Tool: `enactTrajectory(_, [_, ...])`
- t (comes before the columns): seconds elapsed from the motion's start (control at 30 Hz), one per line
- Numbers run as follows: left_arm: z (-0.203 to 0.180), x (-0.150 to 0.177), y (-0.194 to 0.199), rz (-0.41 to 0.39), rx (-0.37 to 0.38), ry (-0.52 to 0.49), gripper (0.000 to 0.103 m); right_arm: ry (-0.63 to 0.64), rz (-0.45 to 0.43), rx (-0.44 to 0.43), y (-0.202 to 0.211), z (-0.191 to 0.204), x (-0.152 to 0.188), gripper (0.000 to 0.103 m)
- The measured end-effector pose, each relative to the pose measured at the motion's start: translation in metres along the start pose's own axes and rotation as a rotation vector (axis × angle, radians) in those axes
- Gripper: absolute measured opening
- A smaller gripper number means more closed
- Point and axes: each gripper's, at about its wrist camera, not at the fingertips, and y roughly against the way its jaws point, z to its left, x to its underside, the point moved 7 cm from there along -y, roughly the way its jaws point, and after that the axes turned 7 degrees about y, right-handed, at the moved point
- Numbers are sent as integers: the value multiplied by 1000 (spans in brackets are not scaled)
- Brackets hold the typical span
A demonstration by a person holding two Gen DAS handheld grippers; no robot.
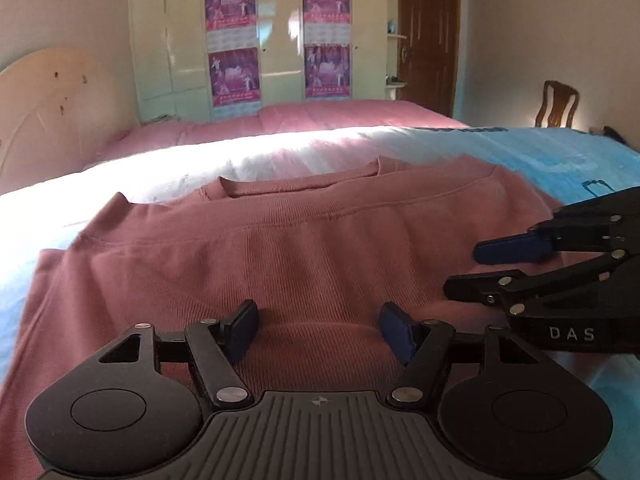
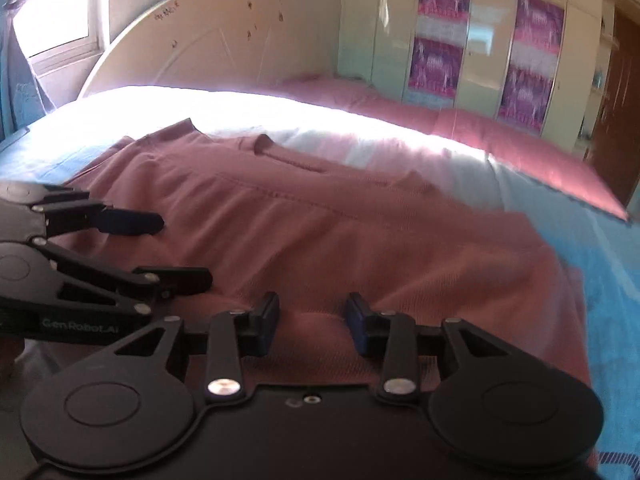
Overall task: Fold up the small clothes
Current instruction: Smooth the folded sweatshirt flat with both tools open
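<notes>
A pink knit top [image 1: 300, 248] lies spread flat on a blue sheet [image 1: 560, 160] over the bed, with its neckline at the far side. My left gripper [image 1: 320, 330] hovers low over the near hem, jaws open, and only the flat cloth shows between the pads. To its right, my right gripper [image 1: 464, 274] reaches in over the top's right edge. In the right wrist view the same top [image 2: 340, 232] fills the middle. There my right gripper [image 2: 312, 324] stands partly open over a small hump of cloth that its pads do not press. My left gripper [image 2: 160, 248] shows at the left.
Beyond the blue sheet [image 2: 620, 272] lies a pink bedspread [image 1: 320, 116]. A rounded headboard [image 1: 48, 100] stands at the left, and a wardrobe [image 1: 276, 40] with purple posters behind. A wooden chair [image 1: 558, 106] and a brown door [image 1: 428, 40] stand at the right. A bright window [image 2: 56, 8] is at the far left.
</notes>
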Motion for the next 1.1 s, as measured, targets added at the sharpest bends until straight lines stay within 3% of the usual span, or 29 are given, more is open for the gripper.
enactTrajectory(0.1, [-3, -4, 18, -31, 25, 22, 67, -32, -41, -20, 17, 4, -11, 36])
enactTrajectory(0.17, [-2, 2, 9, 10, 1, 19, 68, -7, -4, -13, 13, 9, -6, 36])
enactTrajectory(0.27, [7, 3, 23, -1, -11, 43, 68, 10, 25, 1, 10, 6, 3, 36])
enactTrajectory(0.33, [26, 8, 26, 4, -59, 19, 68, -18, 24, 23, 23, -11, 8, 37])
enactTrajectory(0.43, [65, 26, 40, 22, -93, 84, 73, -73, 93, 128, 35, -51, 39, 40])
enactTrajectory(0.57, [83, 34, 45, 21, -146, 130, 73, -190, 110, 153, 56, -85, 67, 39])
enactTrajectory(0.67, [58, 31, 57, -16, -100, 146, 73, -190, 63, 162, 65, -65, 52, 34])
enactTrajectory(0.73, [30, 32, 54, -9, -62, 105, 73, -185, 9, 102, 67, -34, 34, 34])
enactTrajectory(0.87, [-3, 42, 47, 46, -19, 76, 73, -99, 29, -11, 47, 31, 23, 37])
enactTrajectory(0.93, [-9, 47, 42, 62, -41, 62, 73, -50, 89, -16, 36, 50, 33, 37])
enactTrajectory(1.0, [-5, 50, 49, 53, -71, 35, 73, -29, 77, 4, 39, 55, 43, 37])
enactTrajectory(1.1, [30, 54, 66, 26, -155, 49, 73, -62, 67, 29, 59, 34, 45, 32])
